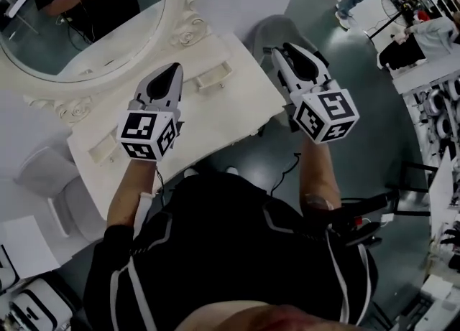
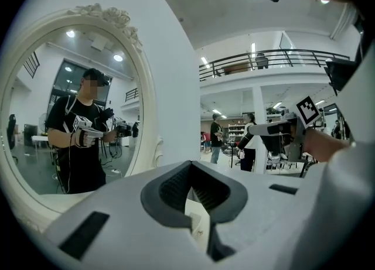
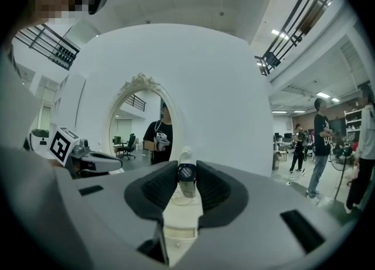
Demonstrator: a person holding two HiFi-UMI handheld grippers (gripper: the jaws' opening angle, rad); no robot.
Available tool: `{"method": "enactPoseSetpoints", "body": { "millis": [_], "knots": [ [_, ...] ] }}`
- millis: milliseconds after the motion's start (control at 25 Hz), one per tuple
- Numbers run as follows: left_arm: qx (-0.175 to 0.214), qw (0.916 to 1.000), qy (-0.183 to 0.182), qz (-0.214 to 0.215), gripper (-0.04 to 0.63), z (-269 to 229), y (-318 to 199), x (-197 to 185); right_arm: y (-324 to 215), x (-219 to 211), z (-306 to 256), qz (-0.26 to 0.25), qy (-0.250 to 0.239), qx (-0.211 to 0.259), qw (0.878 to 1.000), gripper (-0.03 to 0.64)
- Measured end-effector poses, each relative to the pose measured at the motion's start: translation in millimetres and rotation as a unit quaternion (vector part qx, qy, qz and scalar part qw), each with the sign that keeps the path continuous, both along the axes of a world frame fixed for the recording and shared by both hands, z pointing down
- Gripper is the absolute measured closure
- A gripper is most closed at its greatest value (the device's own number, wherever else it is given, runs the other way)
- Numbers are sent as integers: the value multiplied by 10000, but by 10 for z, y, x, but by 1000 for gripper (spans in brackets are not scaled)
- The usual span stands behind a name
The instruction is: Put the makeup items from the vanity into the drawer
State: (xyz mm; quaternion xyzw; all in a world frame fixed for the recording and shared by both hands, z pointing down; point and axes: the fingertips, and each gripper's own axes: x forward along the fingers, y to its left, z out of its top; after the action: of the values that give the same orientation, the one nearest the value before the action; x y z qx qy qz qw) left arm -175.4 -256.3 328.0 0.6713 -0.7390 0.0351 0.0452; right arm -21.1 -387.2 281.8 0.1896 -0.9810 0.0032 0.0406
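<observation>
The white vanity [image 1: 215,118] with its oval mirror [image 1: 86,14] stands in front of me. My right gripper [image 1: 282,53] hovers past the vanity's right end, and the right gripper view shows it shut on a small bottle [image 3: 186,182] with a dark cap, held upright between the pads. Below that bottle lies the white vanity [image 3: 183,219]. My left gripper [image 1: 172,71] hangs over the vanity top, its jaws a little apart with nothing between them; only the vanity's top [image 2: 196,219] shows through the gap. No other makeup items are in view.
Two small raised drawer boxes [image 1: 214,77] [image 1: 103,151] sit on the vanity top. A grey chair [image 1: 277,28] stands beyond its right end and a pale stool [image 1: 54,179] at its left. White equipment [image 1: 438,107] lines the right side. People stand in the background.
</observation>
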Motion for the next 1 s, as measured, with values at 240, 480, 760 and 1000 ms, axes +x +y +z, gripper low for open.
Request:
{"method": "enactPoseSetpoints", "body": {
  "millis": [240,480,760,1000],
  "knots": [
    [-15,9999,133,-21,592,103,128,-355,40,-337,61,55,72,-21,10000,512],
    [-28,9997,257,-42,592,266,255,-580,45,-583,296,89,317,-155,9993,512],
    [-9,9991,163,-403,592,506,230,-715,-169,-793,672,-153,563,-261,9980,512],
    [-184,9967,330,-716,592,730,59,-692,-479,-1031,1167,-595,979,-432,9925,512]
  ]
}}
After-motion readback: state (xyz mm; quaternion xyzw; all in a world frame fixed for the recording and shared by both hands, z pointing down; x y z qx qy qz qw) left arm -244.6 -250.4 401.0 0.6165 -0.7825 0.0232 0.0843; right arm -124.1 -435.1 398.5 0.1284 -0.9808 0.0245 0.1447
